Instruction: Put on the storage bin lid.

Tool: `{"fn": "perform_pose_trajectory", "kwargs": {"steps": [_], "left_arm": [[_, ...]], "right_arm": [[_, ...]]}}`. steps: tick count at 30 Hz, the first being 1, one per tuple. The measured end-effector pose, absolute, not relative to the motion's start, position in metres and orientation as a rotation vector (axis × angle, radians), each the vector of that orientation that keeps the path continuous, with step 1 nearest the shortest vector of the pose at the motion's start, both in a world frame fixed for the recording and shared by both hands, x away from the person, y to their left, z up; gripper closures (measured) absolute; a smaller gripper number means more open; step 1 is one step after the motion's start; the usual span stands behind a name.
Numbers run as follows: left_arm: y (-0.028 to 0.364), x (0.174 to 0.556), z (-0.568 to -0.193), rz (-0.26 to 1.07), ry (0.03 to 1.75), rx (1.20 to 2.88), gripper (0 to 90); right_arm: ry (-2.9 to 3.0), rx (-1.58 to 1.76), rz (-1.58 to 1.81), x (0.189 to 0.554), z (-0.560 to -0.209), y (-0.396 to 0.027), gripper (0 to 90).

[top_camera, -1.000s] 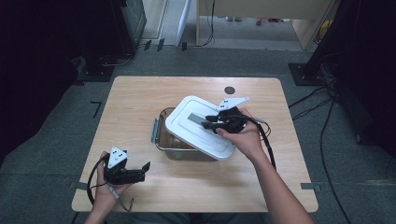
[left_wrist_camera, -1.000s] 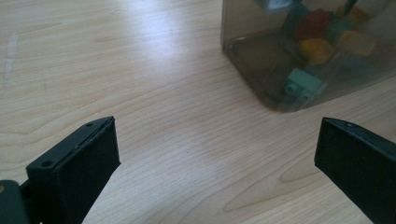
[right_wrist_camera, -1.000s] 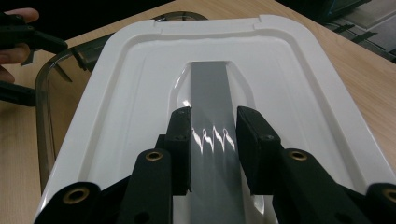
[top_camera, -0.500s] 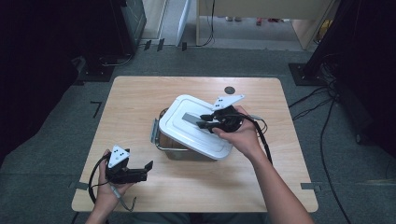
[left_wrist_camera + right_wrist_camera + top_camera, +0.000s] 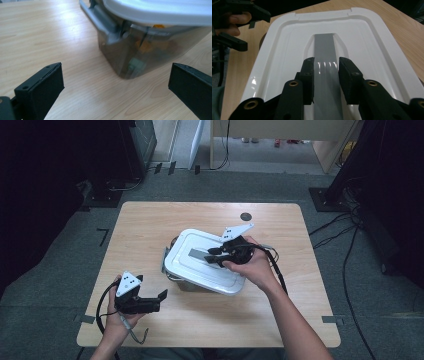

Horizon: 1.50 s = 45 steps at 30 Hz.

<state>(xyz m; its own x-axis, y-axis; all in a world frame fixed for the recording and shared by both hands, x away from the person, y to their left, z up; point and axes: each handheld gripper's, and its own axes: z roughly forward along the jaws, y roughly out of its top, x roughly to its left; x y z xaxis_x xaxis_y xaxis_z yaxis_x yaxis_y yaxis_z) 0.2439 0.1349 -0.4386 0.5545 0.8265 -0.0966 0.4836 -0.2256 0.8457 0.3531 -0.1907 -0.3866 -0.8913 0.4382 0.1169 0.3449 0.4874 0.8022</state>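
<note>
Pale wooden table (image 5: 150,230) first, grain running smooth. On its middle sits the smoky translucent bin (image 5: 140,55), white glossy lid (image 5: 200,265) tilted across it. Right gripper (image 5: 325,66) clamps the lid's flat grey handle (image 5: 324,47). Left gripper (image 5: 161,295) hovers nearby, jaws wide apart.

A light wooden table (image 5: 150,225) stands on grey carpet (image 5: 60,270), with a small dark disc (image 5: 245,216) near its far edge. Black equipment (image 5: 125,150) fills the far left, and dark stands with cables (image 5: 350,235) crowd the right. A pale wooden desk (image 5: 280,135) stands beyond, on a brighter floor.
</note>
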Motion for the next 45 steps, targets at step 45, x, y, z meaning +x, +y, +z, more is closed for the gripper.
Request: {"fn": "perform_pose_trajectory", "kwargs": {"steps": [45], "left_arm": [[0.113,0.283,-0.400,0.389,1.075,1.829,34.0]], "right_arm": [[2.102,1.335,1.281,0.343,-0.401,-0.269,69.0]]}}
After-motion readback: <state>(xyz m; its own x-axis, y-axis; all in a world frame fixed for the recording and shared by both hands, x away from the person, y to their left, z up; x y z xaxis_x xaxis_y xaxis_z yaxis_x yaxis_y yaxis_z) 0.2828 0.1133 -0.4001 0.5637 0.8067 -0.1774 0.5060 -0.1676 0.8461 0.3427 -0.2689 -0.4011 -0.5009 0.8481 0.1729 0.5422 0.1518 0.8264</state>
